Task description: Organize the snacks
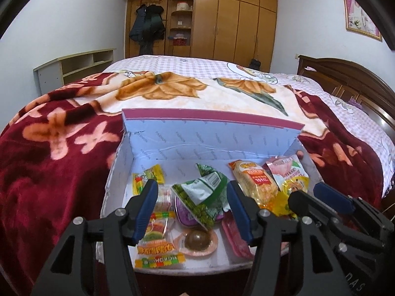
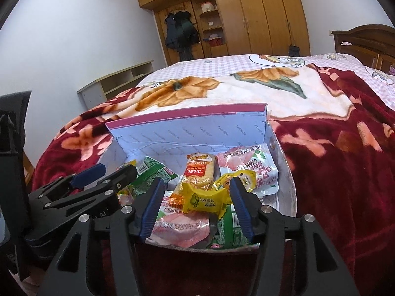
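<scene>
In the open cardboard box point(image 1: 118, 172) on the bed, the snacks lie in a loose spread. Between my left gripper's point(image 1: 192, 209) fingers, which are spread wide and hold nothing, I see a torn green pea packet point(image 1: 205, 197) lying over a purple tub point(image 1: 184, 213), with a round chocolate in a pink cup point(image 1: 198, 241) nearer me. By my left finger are the striped gummy candy packets point(image 1: 156, 229), and another yellow one point(image 1: 149, 177) sits further back. To the right stand an orange cracker pack point(image 1: 256, 182) and a pink peach pouch point(image 1: 288, 170).

My right gripper point(image 2: 197, 206) is also spread wide, its fingers either side of a small yellow wrapped sweet point(image 2: 203, 202) without pinching it. That sweet rests on a pink packet point(image 2: 181, 229), beside a green packet point(image 2: 232, 231). The box's lid point(image 2: 187, 133) stands upright at the back. Under the box lies a dark red flowered blanket point(image 1: 49, 162); beyond it a checked sheet point(image 1: 185, 64) and a wooden wardrobe point(image 1: 234, 24).
</scene>
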The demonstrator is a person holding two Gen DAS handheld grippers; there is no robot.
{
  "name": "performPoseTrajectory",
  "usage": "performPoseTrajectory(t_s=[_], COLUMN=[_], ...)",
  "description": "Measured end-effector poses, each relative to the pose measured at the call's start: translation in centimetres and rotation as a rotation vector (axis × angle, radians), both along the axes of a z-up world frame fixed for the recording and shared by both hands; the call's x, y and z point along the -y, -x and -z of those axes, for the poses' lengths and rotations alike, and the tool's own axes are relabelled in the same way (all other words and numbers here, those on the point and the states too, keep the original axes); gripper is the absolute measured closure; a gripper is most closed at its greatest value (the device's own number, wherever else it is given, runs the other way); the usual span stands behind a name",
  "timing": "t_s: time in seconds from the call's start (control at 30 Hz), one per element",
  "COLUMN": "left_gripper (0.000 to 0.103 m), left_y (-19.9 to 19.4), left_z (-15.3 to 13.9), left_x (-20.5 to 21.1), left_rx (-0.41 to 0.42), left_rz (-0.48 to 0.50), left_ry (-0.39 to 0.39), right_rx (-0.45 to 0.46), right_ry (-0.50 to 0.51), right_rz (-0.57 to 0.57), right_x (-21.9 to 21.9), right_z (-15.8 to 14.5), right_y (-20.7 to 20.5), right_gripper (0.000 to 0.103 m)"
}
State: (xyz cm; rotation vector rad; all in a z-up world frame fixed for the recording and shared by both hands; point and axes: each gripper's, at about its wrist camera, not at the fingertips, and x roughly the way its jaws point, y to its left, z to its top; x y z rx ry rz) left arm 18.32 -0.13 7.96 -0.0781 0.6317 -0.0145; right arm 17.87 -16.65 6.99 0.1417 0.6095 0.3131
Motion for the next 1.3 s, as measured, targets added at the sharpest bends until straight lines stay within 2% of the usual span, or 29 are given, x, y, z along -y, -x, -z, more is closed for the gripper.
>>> performPoseTrajectory(t_s=[0.5,1.3], left_gripper=[0.041,0.041], left_y=[3.4,4.2], left_z=[0.1,0.4], left_x=[-0.4,0.1], left_rx=[-0.021,-0.032], left_rz=[-0.016,-0.022], left_ry=[0.027,0.019], right_rx=[0.004,-0.016], right_ry=[-0.021,-0.041], right_rz=[0.006,0.022], right_x=[-0.1,0.5], right_z=[-0.1,0.4], right_y=[3.2,4.0], right_gripper=[0.047,0.047])
